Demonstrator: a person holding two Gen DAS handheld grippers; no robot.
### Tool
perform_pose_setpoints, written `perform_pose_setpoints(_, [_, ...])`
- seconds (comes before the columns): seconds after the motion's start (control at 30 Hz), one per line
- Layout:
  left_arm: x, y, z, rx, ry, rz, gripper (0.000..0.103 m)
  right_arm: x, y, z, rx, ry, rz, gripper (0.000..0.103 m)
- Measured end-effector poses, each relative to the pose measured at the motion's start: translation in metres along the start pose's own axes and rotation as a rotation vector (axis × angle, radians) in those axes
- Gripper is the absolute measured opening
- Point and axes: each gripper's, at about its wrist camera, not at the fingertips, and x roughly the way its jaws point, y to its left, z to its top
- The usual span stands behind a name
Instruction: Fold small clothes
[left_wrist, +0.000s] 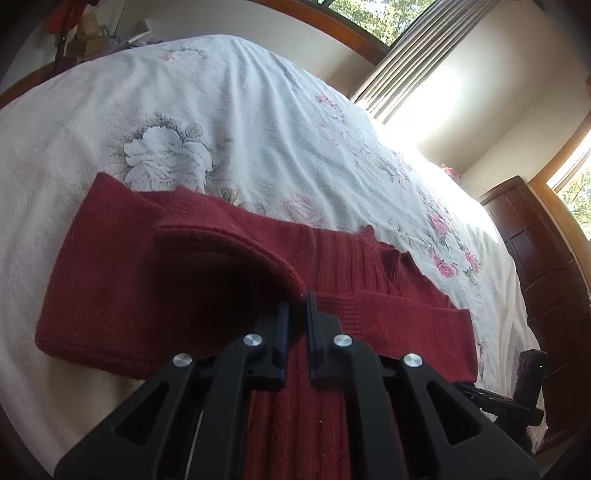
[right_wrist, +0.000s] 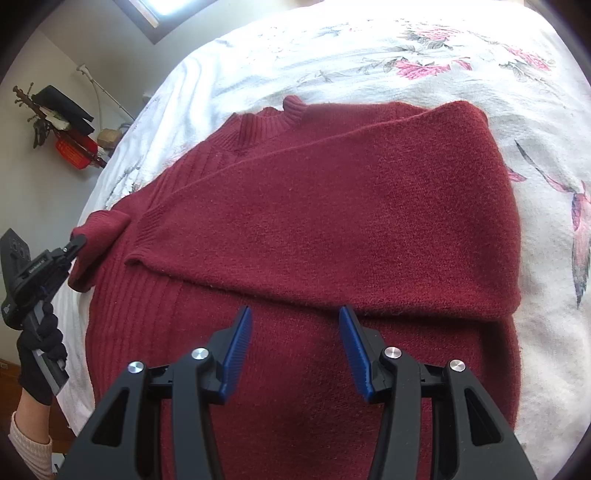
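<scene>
1. A dark red knitted sweater (right_wrist: 332, 221) with a ribbed collar lies spread on a bed covered by a white sheet printed with pink and grey flowers (left_wrist: 221, 110).
2. The collar (right_wrist: 273, 118) points to the far side of the bed; one sleeve (right_wrist: 369, 177) is folded across the body of the sweater.
3. The left tool (left_wrist: 297, 306) has its fingers drawn close, pinching a cuff edge of the sweater's other sleeve (left_wrist: 229, 243), which rises in an arch above the body.
4. In the right wrist view that tool sits at the left edge, held by a hand in a black glove (right_wrist: 38, 350).
5. The right tool (right_wrist: 295, 321) hangs over the near part of the sweater with its blue-padded fingers (right_wrist: 236, 350) spread wide, holding nothing.
6. A dark wooden cabinet (left_wrist: 535, 258) stands right of the bed.
</scene>
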Motion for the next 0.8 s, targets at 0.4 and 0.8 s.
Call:
perform_pose_setpoints(0.4, [-0.068,0.045,-0.018,0.04,-0.025,0.108,0.036,-0.002,0.042,0.007,-0.057,0.034,0.023,0.051])
perform_pose_setpoints(0.8, [-0.028,0.117,0.027,0.025,0.1,0.41,0.038,0.046,0.189,0.039,-0.172,0.138,0.174,0.053])
